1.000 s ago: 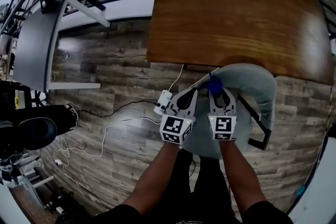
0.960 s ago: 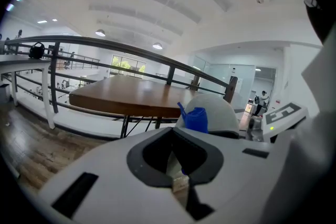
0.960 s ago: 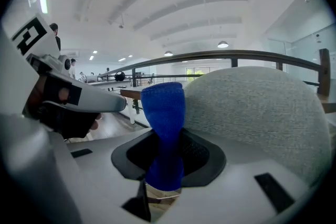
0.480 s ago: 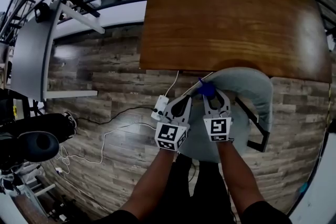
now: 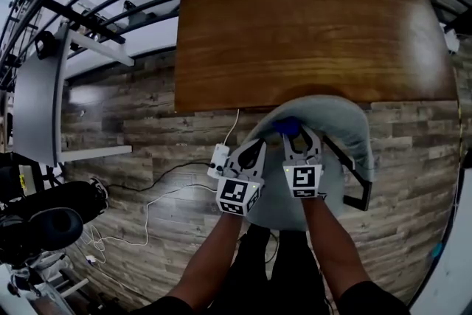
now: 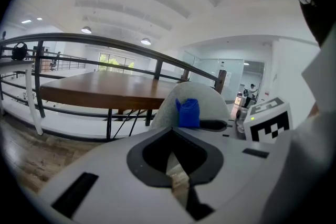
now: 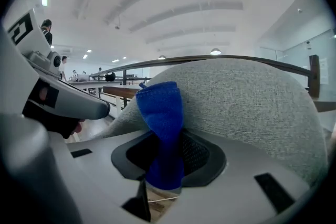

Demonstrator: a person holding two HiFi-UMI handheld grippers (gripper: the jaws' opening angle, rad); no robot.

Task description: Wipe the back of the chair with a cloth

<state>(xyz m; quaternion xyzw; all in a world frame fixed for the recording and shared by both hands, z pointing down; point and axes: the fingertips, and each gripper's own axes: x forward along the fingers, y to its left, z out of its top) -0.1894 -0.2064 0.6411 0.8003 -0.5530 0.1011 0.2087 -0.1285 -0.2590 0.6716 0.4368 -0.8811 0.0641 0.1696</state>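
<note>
A grey upholstered chair [image 5: 335, 125] stands pushed up to a wooden table [image 5: 310, 18]. My right gripper [image 5: 298, 142] is shut on a blue cloth [image 5: 286, 126], which lies against the top of the curved chair back [image 7: 252, 128]. In the right gripper view the blue cloth [image 7: 161, 123] stands up out of the jaws of my right gripper [image 7: 165, 152], touching the fabric. My left gripper [image 5: 253, 150] hovers just left of it, shut with nothing held. From the left gripper view [image 6: 173, 162] I see the cloth [image 6: 188, 113] on the chair back [image 6: 205, 98].
A white power strip [image 5: 218, 156] with cables lies on the plank floor left of the chair. The chair's black frame [image 5: 355, 184] sticks out at the right. A black office chair [image 5: 44, 221] and a grey desk [image 5: 35, 96] stand far left. A railing [image 6: 105, 43] runs beyond the table.
Both grippers and the blue cloth have shifted slightly along the chair back's top, toward its middle. The head view has swung, so table and chair sit further left.
</note>
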